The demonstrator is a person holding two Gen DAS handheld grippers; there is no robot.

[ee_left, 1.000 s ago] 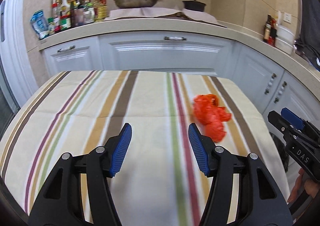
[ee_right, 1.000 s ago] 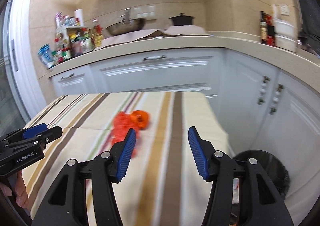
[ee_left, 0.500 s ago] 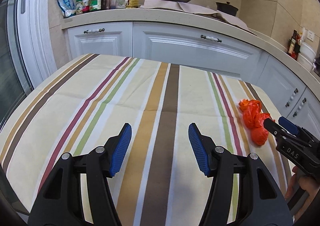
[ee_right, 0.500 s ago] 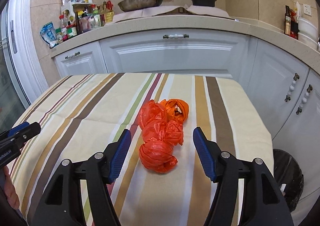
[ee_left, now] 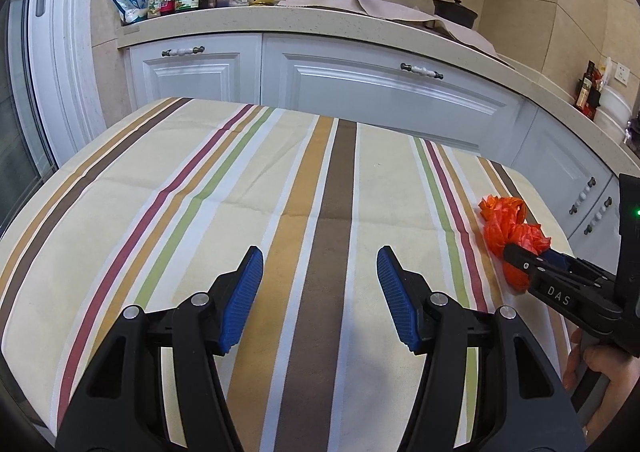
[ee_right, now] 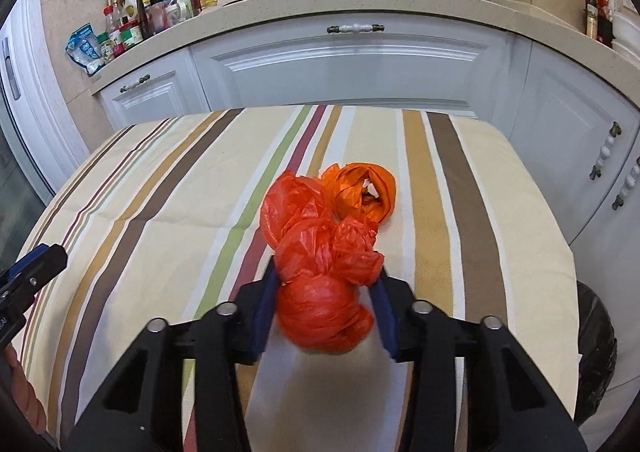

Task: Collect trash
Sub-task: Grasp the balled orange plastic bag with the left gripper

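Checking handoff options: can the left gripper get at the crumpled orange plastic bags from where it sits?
Probably not directly. The left gripper is open over bare striped tablecloth, and the crumpled orange plastic bags lie off to its right, where the right gripper is already closing around them.

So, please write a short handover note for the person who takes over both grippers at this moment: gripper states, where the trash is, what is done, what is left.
Right gripper: jaws closing around the near lump of the orange plastic bags, which lie knotted together on the striped tablecloth, toward its right side.
Left gripper: open, empty, over the middle of the cloth.
Bin: dark, on the floor beside the table's right edge.
Done: bags reached.
Left: finish the grip, lift the bags, probably drop them into the bin.
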